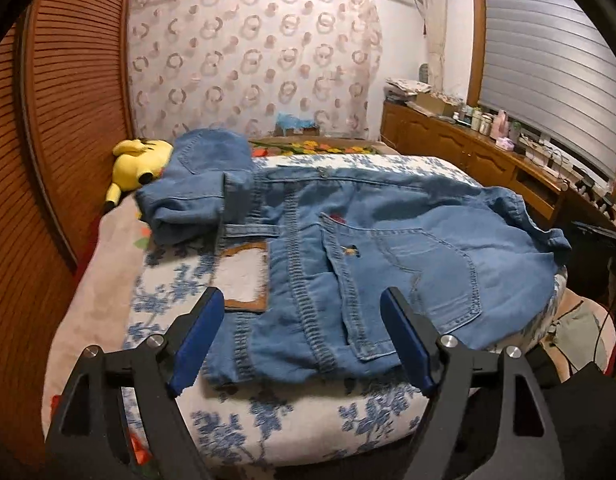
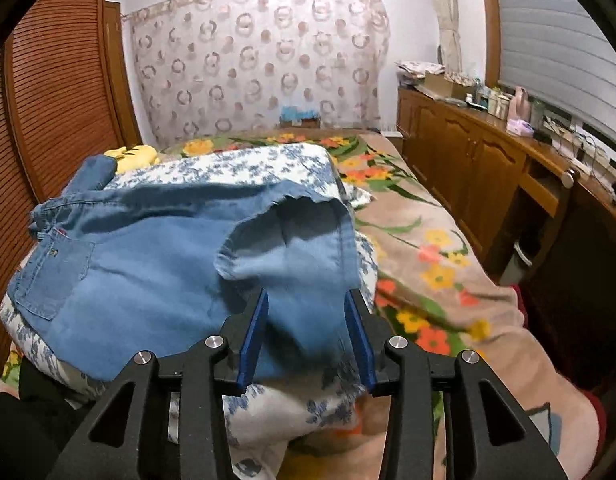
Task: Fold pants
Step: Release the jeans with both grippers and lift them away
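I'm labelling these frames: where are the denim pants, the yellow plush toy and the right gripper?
denim pants [image 1: 408, 248], left wrist view, back pocket panel.
yellow plush toy [image 1: 141, 160], left wrist view, its body.
right gripper [image 2: 308, 332], right wrist view, midway between fingertips.

A home bedroom. A bed [image 2: 448, 280] under a flowered blanket fills the centre, with a yellow plush toy [image 1: 137, 162] at 10 o'clock, a louvred wooden wardrobe [image 1: 63, 120] at 9 o'clock, and low cabinets [image 2: 468, 160] below a shuttered window [image 1: 548, 80] at 2 o'clock.

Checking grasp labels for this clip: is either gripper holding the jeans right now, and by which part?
Nothing is held. The left gripper stands wide open over the jeans. The right gripper is open too; loose denim lies between its pads, unpinched.
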Demonstrator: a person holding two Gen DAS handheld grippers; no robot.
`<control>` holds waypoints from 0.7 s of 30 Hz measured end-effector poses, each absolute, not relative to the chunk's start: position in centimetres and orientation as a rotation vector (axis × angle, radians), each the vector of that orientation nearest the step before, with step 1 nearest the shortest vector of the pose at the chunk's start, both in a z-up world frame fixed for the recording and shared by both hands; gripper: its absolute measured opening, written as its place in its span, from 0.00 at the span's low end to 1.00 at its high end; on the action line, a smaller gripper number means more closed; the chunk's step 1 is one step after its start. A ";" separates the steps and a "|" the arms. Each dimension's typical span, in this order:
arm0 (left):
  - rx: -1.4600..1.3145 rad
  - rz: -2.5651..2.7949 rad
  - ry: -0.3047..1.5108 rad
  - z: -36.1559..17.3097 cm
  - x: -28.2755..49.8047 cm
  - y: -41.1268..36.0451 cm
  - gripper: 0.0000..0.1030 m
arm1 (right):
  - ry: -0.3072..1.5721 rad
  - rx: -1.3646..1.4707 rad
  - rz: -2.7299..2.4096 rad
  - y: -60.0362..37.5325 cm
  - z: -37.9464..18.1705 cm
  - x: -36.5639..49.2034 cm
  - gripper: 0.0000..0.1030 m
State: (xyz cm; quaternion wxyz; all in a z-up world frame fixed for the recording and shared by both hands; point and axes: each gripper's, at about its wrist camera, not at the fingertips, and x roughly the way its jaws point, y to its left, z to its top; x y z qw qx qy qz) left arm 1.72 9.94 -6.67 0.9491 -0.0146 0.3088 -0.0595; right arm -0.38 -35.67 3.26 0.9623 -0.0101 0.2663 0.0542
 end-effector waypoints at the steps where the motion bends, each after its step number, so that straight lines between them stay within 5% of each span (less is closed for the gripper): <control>1: -0.032 -0.127 0.629 -6.8 2.0 9.7 0.78 | 0.535 -0.018 0.115 -35.4 3.3 -0.1 0.40; 21: -0.035 -0.207 0.663 -8.5 4.2 5.0 0.79 | 0.658 0.094 0.170 -34.2 2.6 11.0 0.41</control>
